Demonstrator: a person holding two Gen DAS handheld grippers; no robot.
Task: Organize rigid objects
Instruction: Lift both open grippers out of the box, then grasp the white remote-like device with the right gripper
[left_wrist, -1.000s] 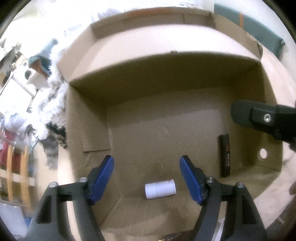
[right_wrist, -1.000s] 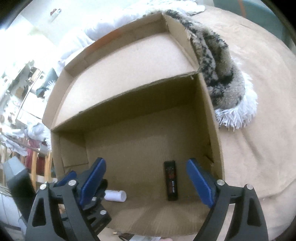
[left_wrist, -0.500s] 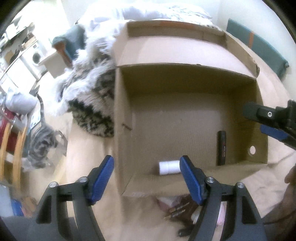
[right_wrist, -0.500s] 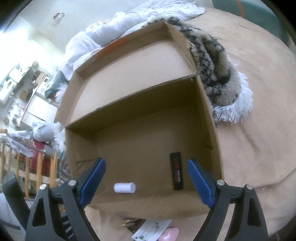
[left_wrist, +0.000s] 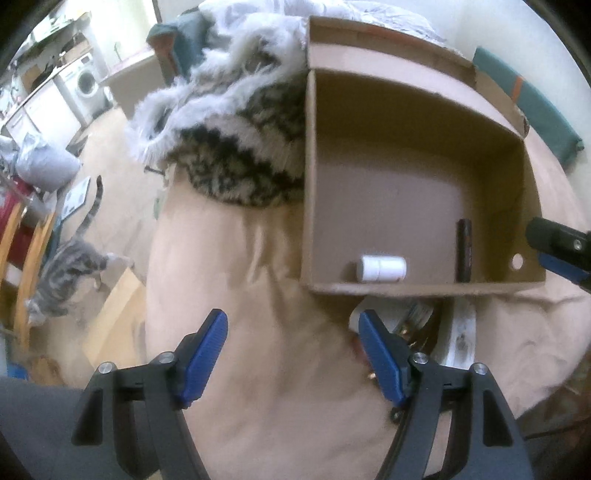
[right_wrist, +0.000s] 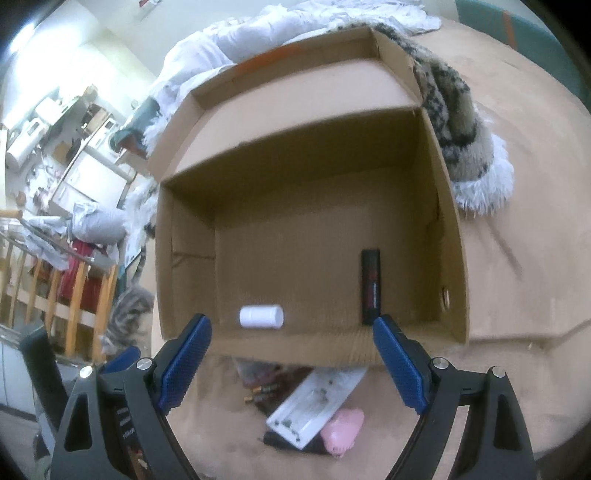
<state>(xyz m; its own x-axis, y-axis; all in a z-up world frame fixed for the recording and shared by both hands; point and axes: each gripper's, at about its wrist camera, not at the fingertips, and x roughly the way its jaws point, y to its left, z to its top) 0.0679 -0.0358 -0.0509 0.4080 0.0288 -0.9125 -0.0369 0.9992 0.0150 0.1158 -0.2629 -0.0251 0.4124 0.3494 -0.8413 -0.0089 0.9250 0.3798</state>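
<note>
A white bottle and a black stick, perhaps a marker, lie apart inside the cardboard box

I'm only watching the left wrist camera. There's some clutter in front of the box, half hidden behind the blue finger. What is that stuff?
Observer: The right wrist view shows it openly: a flat white board lying on the bed cover, just outside the cardboard box.
Operator: Anything else beside it?
Observer: Yes, a small pink object touches the board's near end; I cannot tell what it is.
Operator: And the other gripper? I see just a tip of it at the edge.
Observer: The right gripper is open with nothing between its blue pads, pointing over the box's near wall.
Operator: Is the box full?
Observer: No, it holds only a white bottle and a black stick, both lying down, apart.
</note>
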